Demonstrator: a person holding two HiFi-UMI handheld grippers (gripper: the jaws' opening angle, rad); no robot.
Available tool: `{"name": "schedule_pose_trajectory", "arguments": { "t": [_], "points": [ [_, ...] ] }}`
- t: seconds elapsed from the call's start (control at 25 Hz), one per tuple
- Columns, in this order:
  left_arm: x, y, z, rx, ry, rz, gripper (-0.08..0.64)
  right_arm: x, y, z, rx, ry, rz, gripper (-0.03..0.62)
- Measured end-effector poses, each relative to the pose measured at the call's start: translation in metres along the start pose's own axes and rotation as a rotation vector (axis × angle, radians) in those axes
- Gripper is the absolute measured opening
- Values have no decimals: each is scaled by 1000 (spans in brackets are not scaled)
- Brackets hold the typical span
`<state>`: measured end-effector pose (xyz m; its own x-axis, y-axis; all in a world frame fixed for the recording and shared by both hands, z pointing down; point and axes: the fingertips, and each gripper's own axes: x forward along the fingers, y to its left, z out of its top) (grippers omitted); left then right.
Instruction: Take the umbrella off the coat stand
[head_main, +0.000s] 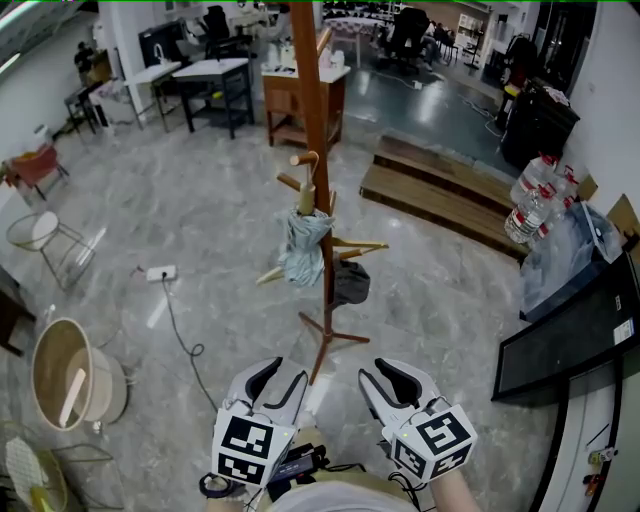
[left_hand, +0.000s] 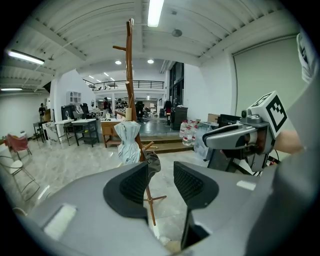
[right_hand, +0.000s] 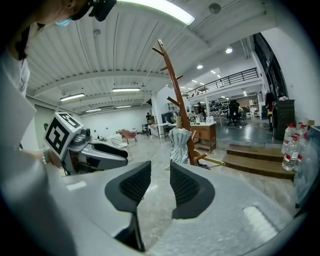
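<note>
A tall wooden coat stand (head_main: 314, 120) rises from the marble floor ahead. A folded pale blue-grey umbrella (head_main: 303, 243) hangs from one of its pegs by a curved wooden handle (head_main: 305, 162). A dark cloth (head_main: 351, 283) hangs lower on the stand. My left gripper (head_main: 280, 375) and right gripper (head_main: 372, 383) are side by side at the bottom of the head view, well short of the stand, both open and empty. The umbrella (left_hand: 128, 141) shows beyond the left jaws and, as the umbrella (right_hand: 180, 144), beyond the right jaws.
A power strip (head_main: 161, 272) with a cable lies on the floor left of the stand. A round wicker basket (head_main: 70, 374) sits at the left. Wooden steps (head_main: 440, 195) and water bottles (head_main: 535, 200) are at the right, beside a black cabinet (head_main: 570, 340).
</note>
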<state>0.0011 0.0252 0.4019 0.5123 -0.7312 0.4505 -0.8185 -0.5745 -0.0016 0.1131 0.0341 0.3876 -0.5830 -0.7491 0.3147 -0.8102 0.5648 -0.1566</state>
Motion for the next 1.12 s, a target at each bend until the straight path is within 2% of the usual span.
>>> {"name": "schedule_pose_trajectory", "arguments": {
  "t": [0.6,1.12],
  "points": [
    [50,65,31,7,-2,-35,163,71,-27,35,1,9,-29,115],
    [78,98,40,-2,-6,-55,172,116,-42,51,-8,26,-30,115]
  ]
}}
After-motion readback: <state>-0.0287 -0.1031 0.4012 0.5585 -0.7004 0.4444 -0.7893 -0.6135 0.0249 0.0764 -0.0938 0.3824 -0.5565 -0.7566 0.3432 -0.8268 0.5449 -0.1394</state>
